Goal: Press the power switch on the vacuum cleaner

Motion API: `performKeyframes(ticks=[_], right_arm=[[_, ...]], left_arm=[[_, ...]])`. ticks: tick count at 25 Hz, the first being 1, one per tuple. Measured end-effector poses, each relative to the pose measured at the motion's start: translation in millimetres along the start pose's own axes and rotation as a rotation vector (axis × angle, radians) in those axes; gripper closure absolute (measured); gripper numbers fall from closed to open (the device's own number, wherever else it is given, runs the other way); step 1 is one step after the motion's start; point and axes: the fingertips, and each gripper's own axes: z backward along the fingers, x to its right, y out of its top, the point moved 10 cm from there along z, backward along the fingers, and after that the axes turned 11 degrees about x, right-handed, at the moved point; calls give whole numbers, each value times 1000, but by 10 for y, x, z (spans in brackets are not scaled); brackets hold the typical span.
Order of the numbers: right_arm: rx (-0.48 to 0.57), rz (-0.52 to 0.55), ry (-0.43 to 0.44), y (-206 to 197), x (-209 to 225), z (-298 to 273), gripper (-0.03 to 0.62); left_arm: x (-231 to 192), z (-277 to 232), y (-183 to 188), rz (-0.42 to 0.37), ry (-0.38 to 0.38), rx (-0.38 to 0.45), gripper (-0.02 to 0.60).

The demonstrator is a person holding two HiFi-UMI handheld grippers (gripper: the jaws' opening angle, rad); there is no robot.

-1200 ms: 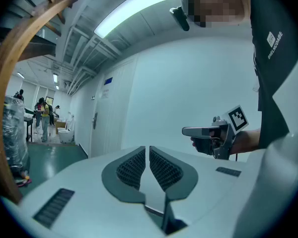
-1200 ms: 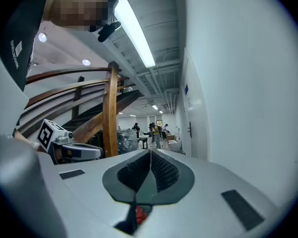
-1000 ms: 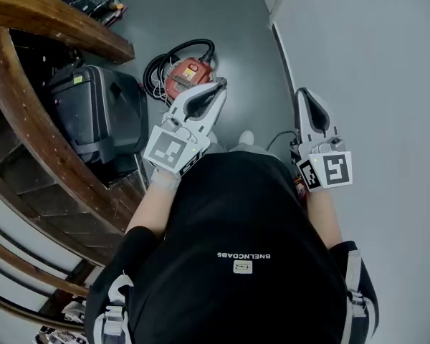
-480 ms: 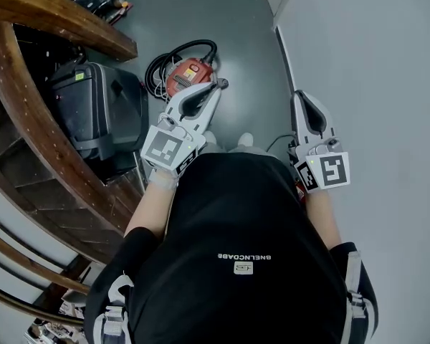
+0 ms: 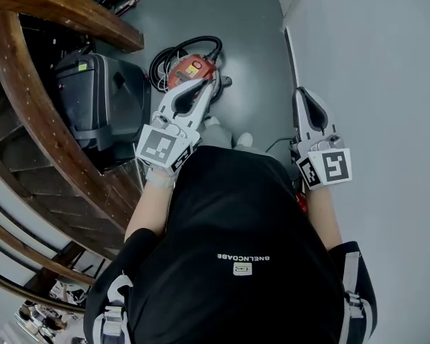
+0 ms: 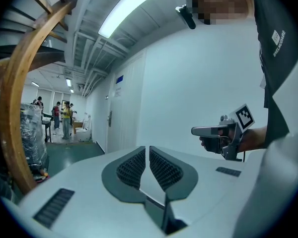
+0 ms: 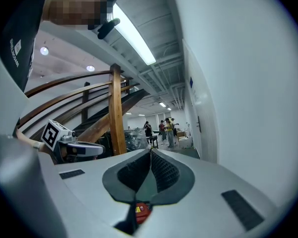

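Observation:
A red vacuum cleaner (image 5: 188,71) lies on the grey floor with its black hose (image 5: 163,57) coiled around it; I cannot make out its switch. In the head view my left gripper (image 5: 216,84) hangs above it, tips over its right edge, jaws shut and empty. My right gripper (image 5: 302,92) is held out near the white wall, well right of the vacuum, also shut on nothing. The left gripper (image 6: 147,148) view looks out level and shows the right gripper (image 6: 221,133) but no vacuum. The right gripper (image 7: 150,151) view shows the left gripper (image 7: 74,148).
A black hard case (image 5: 104,106) stands left of the vacuum, under a curved wooden stair rail (image 5: 25,99). The white wall (image 5: 373,63) runs along the right. My white shoes (image 5: 216,126) are just below the vacuum. Several people (image 7: 166,130) stand far down the hall.
The left gripper has edged a little left and lies closer over the vacuum. The right gripper has hardly moved. Both stay shut.

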Motion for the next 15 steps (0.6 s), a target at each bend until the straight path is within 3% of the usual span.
performKeyframes(ticks=[8,15], right_arm=[[-52,-12,26,-125,87,-601,566],[-147,37,101,-243,-196,-1683,566]], left_arm=[[-615,-28,-42,23,89,-7,565],[-1522,272,-76,73,174,4,565]])
